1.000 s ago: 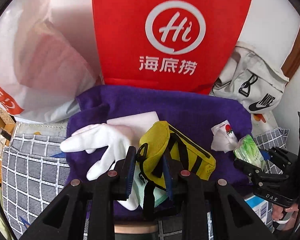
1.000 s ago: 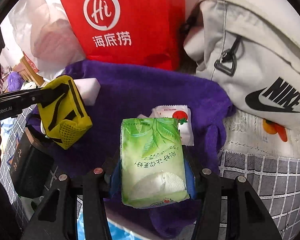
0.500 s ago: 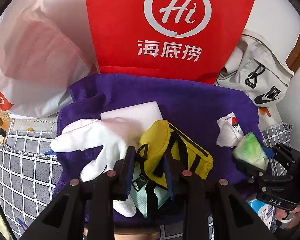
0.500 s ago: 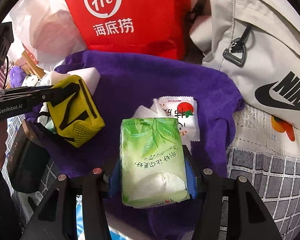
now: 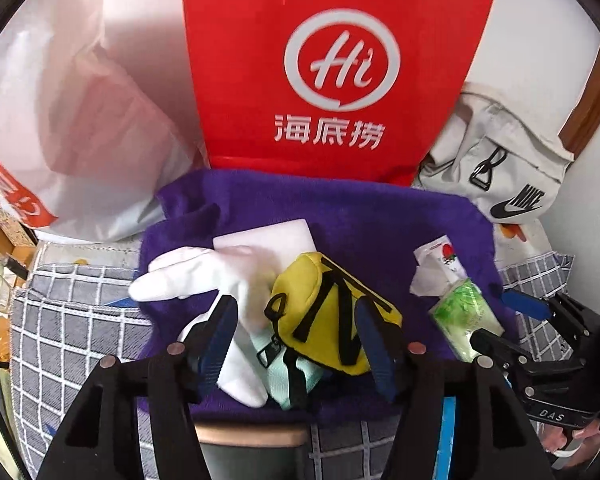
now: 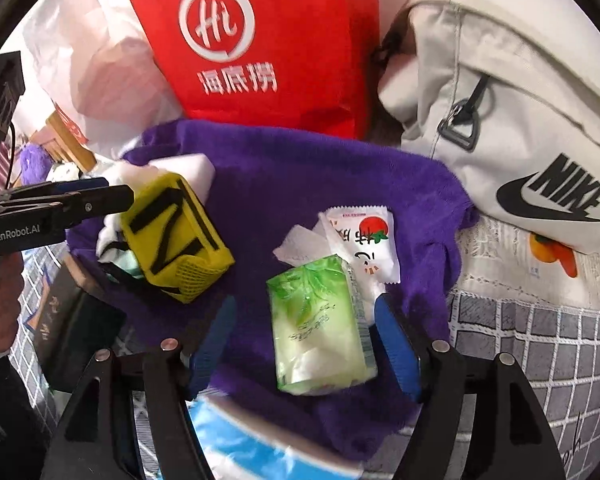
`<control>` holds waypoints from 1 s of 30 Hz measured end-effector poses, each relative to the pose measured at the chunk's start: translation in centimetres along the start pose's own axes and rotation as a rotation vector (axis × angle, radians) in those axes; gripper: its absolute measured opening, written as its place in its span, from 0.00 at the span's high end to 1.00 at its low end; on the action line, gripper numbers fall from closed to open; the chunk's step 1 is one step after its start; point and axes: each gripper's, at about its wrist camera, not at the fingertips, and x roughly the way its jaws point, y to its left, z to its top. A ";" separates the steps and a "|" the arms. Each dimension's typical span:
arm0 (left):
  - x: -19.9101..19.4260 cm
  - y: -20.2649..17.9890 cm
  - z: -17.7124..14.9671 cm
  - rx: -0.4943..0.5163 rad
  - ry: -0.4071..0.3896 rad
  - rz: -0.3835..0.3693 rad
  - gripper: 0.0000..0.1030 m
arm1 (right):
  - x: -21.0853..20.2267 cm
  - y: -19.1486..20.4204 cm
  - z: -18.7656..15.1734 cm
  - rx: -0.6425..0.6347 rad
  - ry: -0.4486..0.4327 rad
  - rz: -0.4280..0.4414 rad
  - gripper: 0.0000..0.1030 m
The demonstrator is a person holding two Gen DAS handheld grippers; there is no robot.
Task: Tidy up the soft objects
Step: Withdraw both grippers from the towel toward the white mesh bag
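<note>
Pouch first, in the left wrist view: the yellow pouch (image 5: 332, 320) with black straps lies on the purple towel (image 5: 372, 232), between the spread jaws of my left gripper (image 5: 296, 340). Neither blue pad presses it; I read the jaws as open. It overlaps a white glove (image 5: 204, 276), a mint-green cloth (image 5: 296, 376) and a white foam block (image 5: 268, 240). To draw clear cleanly I judge I should back straight out, so no fingertip snags a strap or drags the glove.

Right wrist view: the green tissue pack (image 6: 320, 328) rests on the towel, tilted, nearer the right-hand pad of my right gripper (image 6: 304, 332), whose jaws stand wide apart around it. It lies against a white tomato-print sachet (image 6: 364, 240) and a crumpled tissue (image 6: 300, 244). Whether the pad touches the pack I cannot tell. A red Haidilao bag (image 6: 268, 40) and a cream Nike bag (image 6: 520, 120) crowd the far side, so I favour a short retreat toward me.
</note>
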 end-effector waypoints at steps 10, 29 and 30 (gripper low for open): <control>-6.9 2.1 -3.7 -0.042 -0.100 0.023 0.43 | -5.8 4.6 -3.7 0.036 -0.097 0.016 0.30; -11.8 9.3 -15.1 -0.211 -0.127 0.136 0.43 | -4.9 15.5 -14.2 -0.169 0.023 0.127 0.52; -11.5 9.4 -15.5 -0.219 -0.115 0.133 0.43 | -4.6 15.9 -14.6 -0.179 0.036 0.127 0.54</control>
